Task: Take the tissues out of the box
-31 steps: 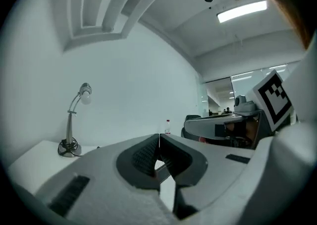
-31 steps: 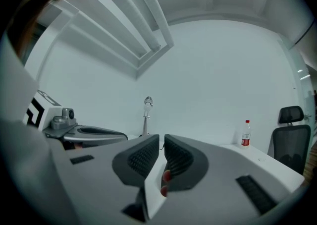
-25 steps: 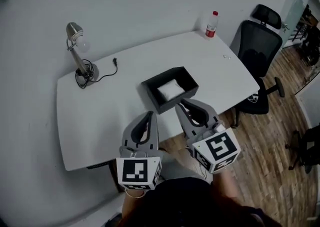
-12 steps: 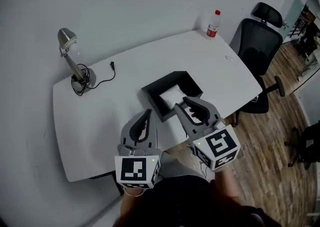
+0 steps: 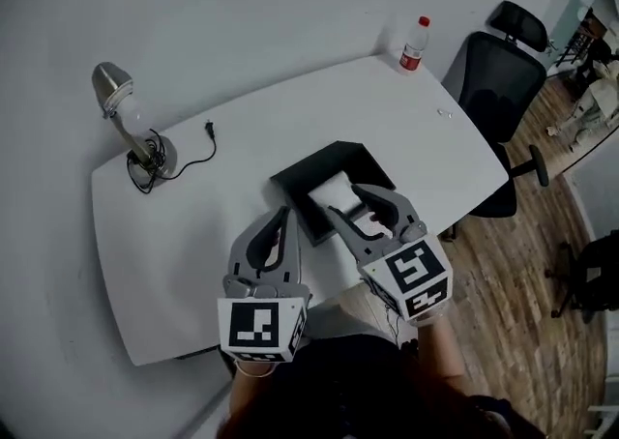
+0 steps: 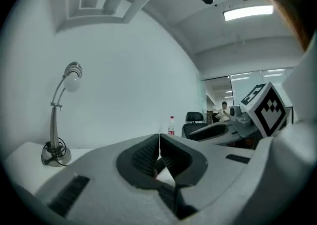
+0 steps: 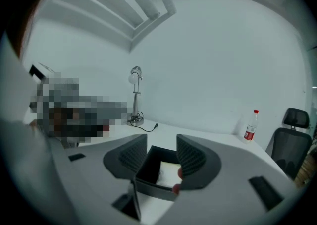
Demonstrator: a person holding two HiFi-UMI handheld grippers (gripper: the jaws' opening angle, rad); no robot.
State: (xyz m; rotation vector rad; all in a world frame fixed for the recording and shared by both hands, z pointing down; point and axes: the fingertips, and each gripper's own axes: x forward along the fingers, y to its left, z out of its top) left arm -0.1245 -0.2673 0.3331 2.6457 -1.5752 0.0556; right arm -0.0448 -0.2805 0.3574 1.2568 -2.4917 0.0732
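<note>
A black open-topped box [image 5: 334, 159] stands near the front edge of the white table [image 5: 184, 234], with white tissues [image 5: 332, 190] lying inside it. My right gripper [image 5: 356, 203] hangs over the box's near edge. Its jaws are opening and nothing is between them. In the right gripper view the box [image 7: 154, 169] and the tissues [image 7: 167, 173] show through the gap of the right gripper [image 7: 161, 144]. My left gripper [image 5: 281, 219] sits just left of the box, shut and empty. In its own view the left gripper [image 6: 158, 145] has its pads pressed together.
A desk lamp [image 5: 124, 113] with a trailing cable [image 5: 198, 142] stands at the table's far left. A red-capped bottle [image 5: 415, 43] is at the far right corner. A black office chair [image 5: 501, 79] stands beyond the table's right end, on a wooden floor.
My right gripper has moved forward over the box's near edge and its jaws have spread apart. The left gripper has stayed shut beside the box.
</note>
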